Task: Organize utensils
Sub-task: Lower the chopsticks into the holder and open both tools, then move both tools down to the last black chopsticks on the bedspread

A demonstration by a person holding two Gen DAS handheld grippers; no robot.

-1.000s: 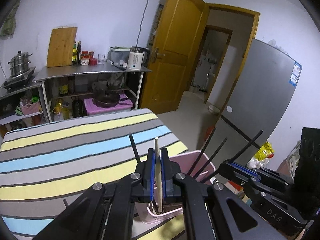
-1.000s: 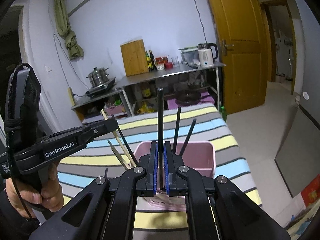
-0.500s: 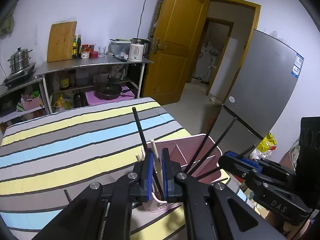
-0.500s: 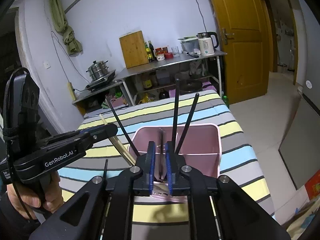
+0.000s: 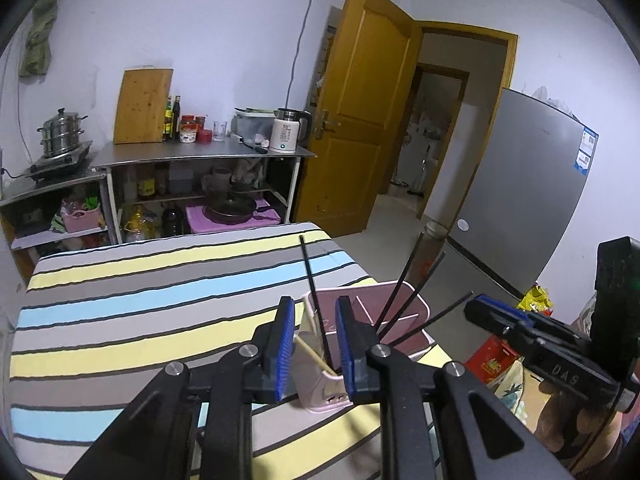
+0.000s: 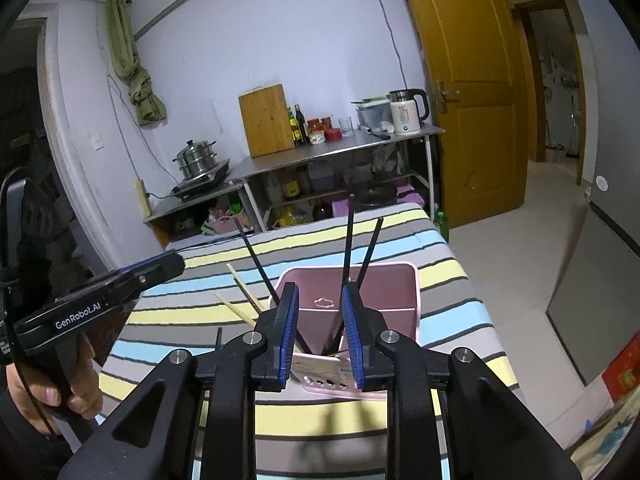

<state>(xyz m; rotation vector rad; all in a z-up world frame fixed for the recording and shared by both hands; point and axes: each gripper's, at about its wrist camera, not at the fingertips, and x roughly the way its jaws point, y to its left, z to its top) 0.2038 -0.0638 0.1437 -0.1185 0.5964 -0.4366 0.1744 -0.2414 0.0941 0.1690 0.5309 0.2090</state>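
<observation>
Right wrist view: both grippers [image 6: 318,330] [image 5: 314,344] just let go, chopsticks [image 6: 347,240] already sitting in the pink holder [image 6: 400,280], nothing obvious left.

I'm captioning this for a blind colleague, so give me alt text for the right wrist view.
The right tool hangs open over a pink utensil holder on a striped tablecloth. Black chopsticks and wooden chopsticks lean inside the holder. The left tool, in a hand, points in from the left.
</observation>
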